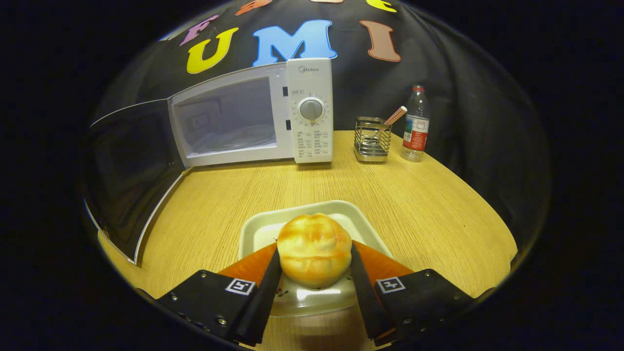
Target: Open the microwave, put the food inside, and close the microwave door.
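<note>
A round golden bun (314, 249) sits between my two fingers, and both press against its sides, so my gripper (315, 256) is shut on it. Under the bun lies a white square plate (261, 229) on the wooden table. Beyond them, at the back of the table, stands the white microwave (253, 114). Its dark door (129, 170) is swung wide open to the left, and the glass turntable (234, 139) shows inside the cavity. Whether the bun rests on the plate or hangs just above it, I cannot tell.
Right of the microwave stand a wire holder (372, 139) with a striped stick in it and a plastic bottle (416, 124) with a red cap. The wooden table (429, 209) spreads between the plate and the microwave. The open door juts out over the table's left side.
</note>
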Demonstrator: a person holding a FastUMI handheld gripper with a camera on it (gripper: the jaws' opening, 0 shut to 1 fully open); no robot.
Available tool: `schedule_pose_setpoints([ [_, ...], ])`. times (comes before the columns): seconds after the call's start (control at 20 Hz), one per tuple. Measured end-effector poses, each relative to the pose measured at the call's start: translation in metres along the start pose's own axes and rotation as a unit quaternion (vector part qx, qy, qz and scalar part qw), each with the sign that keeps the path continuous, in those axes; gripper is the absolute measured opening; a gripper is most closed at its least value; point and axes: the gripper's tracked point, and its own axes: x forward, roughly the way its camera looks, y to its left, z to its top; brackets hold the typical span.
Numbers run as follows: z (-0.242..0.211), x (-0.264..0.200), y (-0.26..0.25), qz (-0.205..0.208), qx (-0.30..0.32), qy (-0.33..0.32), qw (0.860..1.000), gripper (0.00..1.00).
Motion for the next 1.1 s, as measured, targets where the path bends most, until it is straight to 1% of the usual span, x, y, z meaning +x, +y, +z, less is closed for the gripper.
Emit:
schedule_pose_setpoints([
  [0.05, 0.001, -0.002, 0.004, 0.004, 0.000, -0.008, 1.000, 0.75],
  [0.2, 0.004, -0.008, 0.047, 0.059, 0.018, -0.010, 0.998, 0.76],
  [0.4, 0.030, -0.016, 0.113, 0.118, 0.010, -0.041, 0.992, 0.75],
  [0.55, 0.049, -0.015, 0.158, 0.160, 0.024, -0.053, 0.985, 0.75],
  [0.8, 0.081, 0.010, 0.210, 0.194, 0.036, -0.069, 0.978, 0.75],
  [0.9, 0.087, 0.026, 0.221, 0.196, 0.037, -0.065, 0.978, 0.75],
  [1.1, 0.107, 0.060, 0.235, 0.190, 0.035, -0.080, 0.978, 0.75],
])
